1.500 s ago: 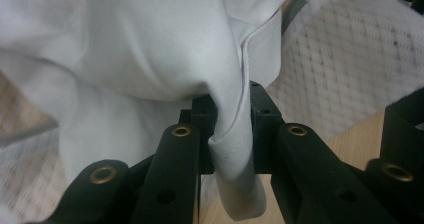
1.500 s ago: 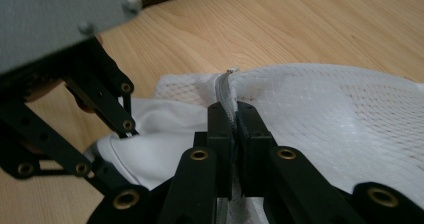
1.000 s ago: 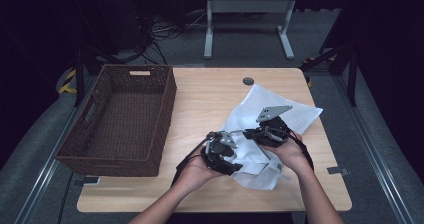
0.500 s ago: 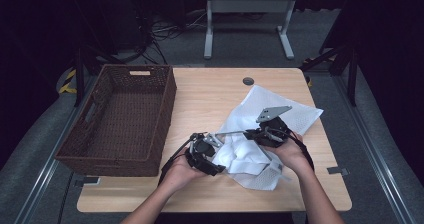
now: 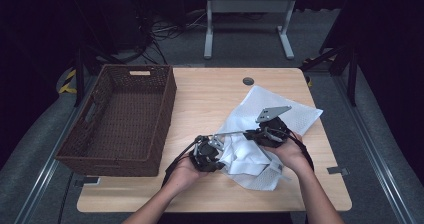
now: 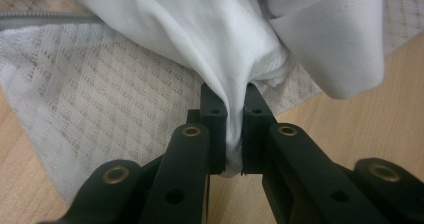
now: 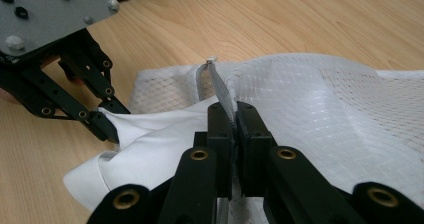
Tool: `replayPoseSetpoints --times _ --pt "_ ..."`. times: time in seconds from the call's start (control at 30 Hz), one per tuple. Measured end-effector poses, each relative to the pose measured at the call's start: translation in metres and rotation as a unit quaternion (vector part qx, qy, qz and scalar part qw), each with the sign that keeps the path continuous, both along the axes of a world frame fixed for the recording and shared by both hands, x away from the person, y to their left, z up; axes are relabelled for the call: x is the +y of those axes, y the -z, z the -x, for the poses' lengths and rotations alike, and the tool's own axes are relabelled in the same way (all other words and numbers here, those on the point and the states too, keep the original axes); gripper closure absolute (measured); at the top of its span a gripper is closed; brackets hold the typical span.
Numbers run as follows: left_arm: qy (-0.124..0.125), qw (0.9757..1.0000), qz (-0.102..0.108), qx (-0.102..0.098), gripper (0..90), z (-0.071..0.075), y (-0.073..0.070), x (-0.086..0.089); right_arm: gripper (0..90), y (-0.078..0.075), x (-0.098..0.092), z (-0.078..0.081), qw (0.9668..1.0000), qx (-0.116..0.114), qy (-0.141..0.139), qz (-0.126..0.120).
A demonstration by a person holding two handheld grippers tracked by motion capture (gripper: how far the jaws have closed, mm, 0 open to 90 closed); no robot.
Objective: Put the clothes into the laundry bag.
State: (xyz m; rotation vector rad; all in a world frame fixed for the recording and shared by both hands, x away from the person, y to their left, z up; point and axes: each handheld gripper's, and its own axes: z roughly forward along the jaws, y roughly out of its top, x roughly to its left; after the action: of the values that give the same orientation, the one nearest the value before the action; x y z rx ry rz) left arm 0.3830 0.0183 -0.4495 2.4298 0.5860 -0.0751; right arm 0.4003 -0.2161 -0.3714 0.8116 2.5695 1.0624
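Dark floor and cable clutter surround the pale wooden table (image 5: pixel 210 99), where a brown wicker basket (image 5: pixel 125 119) sits on the left half, well apart from my work. On the right half lies a white mesh laundry bag (image 5: pixel 295 116), spread flat toward the far edge and bunched near me.

My right gripper (image 7: pixel 232 115) has its jaws pressed together on the grey zipper edge (image 7: pixel 220 86) of the bag's mouth. I judge this hold is there to lift the rim and keep the opening taut, so the fabric has somewhere to go.

My left gripper (image 6: pixel 232 111) has just been closing its jaws, and they now pinch a fold of the smooth white garment (image 6: pixel 225 39) that spills from the bag's mouth, with the mesh lying under it on the wood. In the right gripper view that gripper shows further off, its tips buried in the same white cloth. Gripping a gathered fold rather than a loose edge should let me move the bulk of the cloth in one go.

From above, both hands sit close together at the near side of the bag, the garment bunched between them. Whether the cloth is going in or coming out, I cannot tell.
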Motion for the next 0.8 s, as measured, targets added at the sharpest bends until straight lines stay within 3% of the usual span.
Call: replayPoseSetpoints --times 0.13,0.2,0.47,0.63,0.67,0.7,0.8 --pt "0.003 0.9998 0.019 0.003 85.1 0.001 -0.005 0.0 86.4 0.001 0.002 0.0 1.0 0.003 -0.003 0.002" --pt "0.006 0.9992 0.039 -0.009 85.2 0.004 -0.014 -0.005 86.4 0.002 0.005 0.001 1.0 0.003 -0.007 0.003" --pt "0.011 0.9978 0.059 -0.028 85.3 0.002 -0.026 -0.025 86.3 -0.006 0.013 0.007 0.9994 0.003 -0.03 -0.016" --pt "-0.017 0.9959 0.079 -0.042 85.3 -0.004 -0.027 -0.035 86.3 -0.009 0.015 0.01 0.9991 0.003 -0.036 -0.021" --pt "-0.044 0.9944 0.082 -0.049 85.3 -0.01 -0.026 -0.038 86.3 -0.009 0.015 0.01 0.9991 0.002 -0.037 -0.02" --pt "-0.044 0.9944 0.082 -0.049 85.3 -0.01 -0.026 -0.038 86.3 -0.009 0.015 0.01 0.9991 0.002 -0.037 -0.02" --pt "-0.079 0.9914 0.078 -0.07 85.4 -0.018 -0.024 -0.04 86.3 -0.011 0.013 0.011 0.9991 0.001 -0.037 -0.022"
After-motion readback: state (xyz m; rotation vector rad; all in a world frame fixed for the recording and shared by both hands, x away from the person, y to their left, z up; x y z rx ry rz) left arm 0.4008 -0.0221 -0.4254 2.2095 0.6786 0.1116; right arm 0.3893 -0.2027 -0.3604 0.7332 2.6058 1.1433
